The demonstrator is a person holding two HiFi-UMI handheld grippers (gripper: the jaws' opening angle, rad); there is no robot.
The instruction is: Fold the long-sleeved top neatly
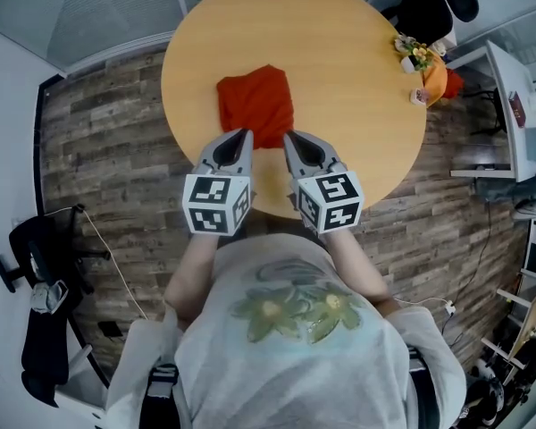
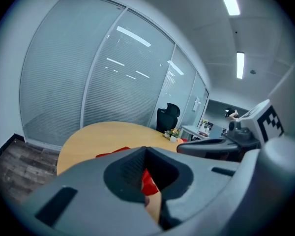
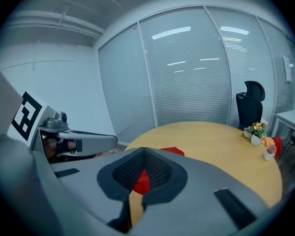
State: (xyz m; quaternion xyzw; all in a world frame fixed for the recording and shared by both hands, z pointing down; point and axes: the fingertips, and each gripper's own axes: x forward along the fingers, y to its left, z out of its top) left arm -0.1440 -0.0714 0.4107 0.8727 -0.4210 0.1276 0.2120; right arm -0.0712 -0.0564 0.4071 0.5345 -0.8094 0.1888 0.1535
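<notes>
**A:** Left gripper (image 1: 245, 136) and right gripper (image 1: 288, 136) both look clamped fully together with nothing pinched, tips just at the near edge of the red top (image 1: 257, 104). Which step is this?

**B:** Last one, I reckon. All that's left is maybe squaring up an edge. The top lies flat mid-table (image 1: 339, 79), a compact, slightly skewed rectangle.

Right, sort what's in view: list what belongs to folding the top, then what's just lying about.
Job: red top, folded on the round table; left gripper, shut; right gripper, shut.
Lying about: flower pot; orange object; small cup; black office chair.
</notes>
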